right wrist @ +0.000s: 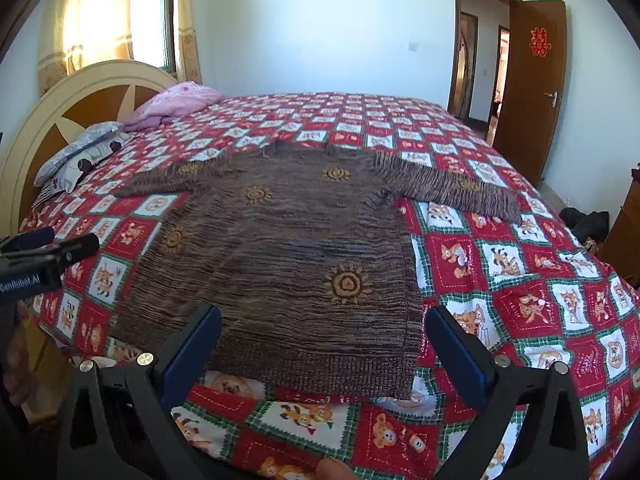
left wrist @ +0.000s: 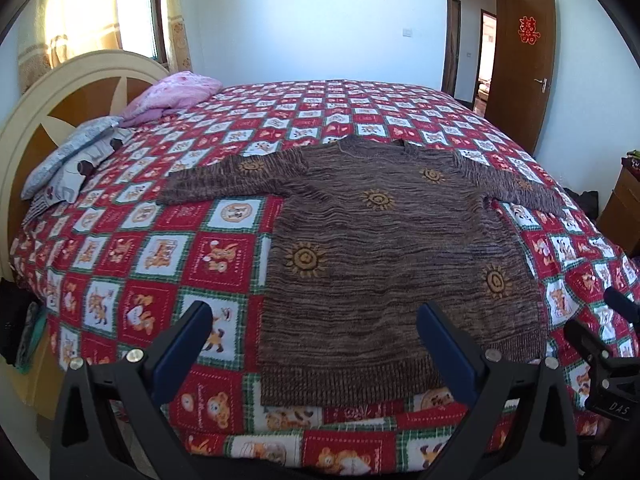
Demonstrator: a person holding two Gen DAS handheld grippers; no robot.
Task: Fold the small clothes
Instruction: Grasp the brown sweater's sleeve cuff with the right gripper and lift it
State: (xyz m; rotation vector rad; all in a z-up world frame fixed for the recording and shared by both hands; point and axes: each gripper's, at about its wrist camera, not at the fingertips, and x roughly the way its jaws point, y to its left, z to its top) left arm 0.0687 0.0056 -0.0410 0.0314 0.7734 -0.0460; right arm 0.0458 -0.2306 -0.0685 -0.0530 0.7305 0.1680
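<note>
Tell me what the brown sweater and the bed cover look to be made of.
The sweater looks like knitted wool or acrylic yarn: ribbed hem, streaky marled rows, matte. The bed cover looks like printed woven cotton, matte, with flat cartoon squares; stitching suggests quilting, though that's uncertain.

Brown knit sweater (left wrist: pixel 384 248) with orange suns, spread flat, sleeves outstretched, unfolded

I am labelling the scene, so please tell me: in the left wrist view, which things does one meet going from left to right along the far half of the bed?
Headboard → grey pillow → pink bedding → brown sweater → open wooden door.
</note>
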